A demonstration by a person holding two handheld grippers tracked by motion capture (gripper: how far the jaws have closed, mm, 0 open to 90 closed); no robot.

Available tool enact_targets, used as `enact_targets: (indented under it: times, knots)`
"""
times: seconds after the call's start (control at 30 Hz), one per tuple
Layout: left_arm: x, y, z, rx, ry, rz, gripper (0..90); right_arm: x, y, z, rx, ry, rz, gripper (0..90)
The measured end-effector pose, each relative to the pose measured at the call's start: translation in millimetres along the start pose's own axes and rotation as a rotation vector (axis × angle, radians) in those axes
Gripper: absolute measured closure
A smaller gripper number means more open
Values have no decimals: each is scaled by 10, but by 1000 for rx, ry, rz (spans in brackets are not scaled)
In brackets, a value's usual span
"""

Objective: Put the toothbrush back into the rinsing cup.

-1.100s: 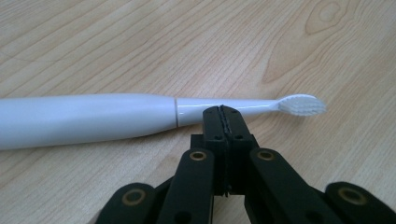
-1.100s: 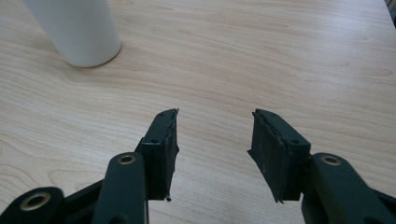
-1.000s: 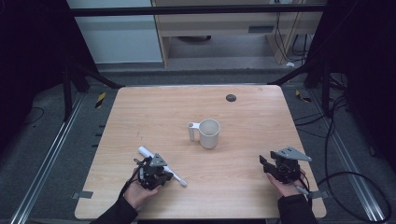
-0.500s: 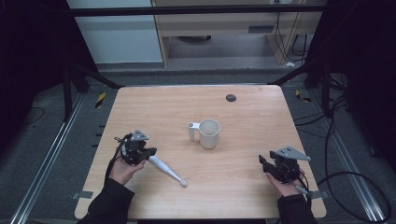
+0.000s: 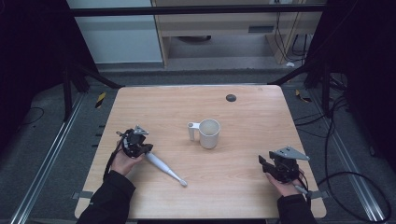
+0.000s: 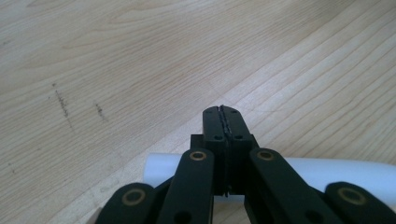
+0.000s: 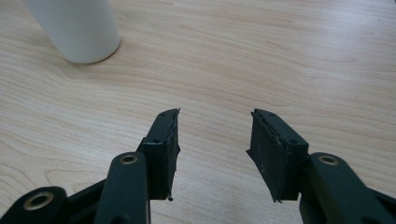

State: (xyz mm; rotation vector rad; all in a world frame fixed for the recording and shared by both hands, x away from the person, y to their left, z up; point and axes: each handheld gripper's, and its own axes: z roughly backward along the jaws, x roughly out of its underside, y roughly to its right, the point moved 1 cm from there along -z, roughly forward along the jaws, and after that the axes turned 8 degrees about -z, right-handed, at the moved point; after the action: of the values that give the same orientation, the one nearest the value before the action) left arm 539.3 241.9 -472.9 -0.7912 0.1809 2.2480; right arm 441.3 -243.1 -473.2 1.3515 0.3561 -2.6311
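The white toothbrush lies on the desk at lower left of the high view. The left tool sits pressed together over its handle; the right tool rests apart. Spread before gripping, probably.

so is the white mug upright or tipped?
Upright. The white mug stands on its base on the wooden table, round mouth facing up, handle pointing left. Contents: cannot tell.

A long white plastic toothbrush lies flat on the wooden table, its handle end just beneath the closed left gripper, its head pointing away. A white cylindrical ceramic mug stands upright well beyond it, handle turned leftward.
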Motion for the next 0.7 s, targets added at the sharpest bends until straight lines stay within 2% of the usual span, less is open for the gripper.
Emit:
enact_targets:
  times: [0.43, 0.7]
  knots:
    - [55, -16, 16, -2, -19, 1, 892, 1, 0, 4, -2, -3, 4, 518]
    - [144, -9, 88, -4, -27, -2, 892, 0, 2, 11, 3, -1, 9, 518]
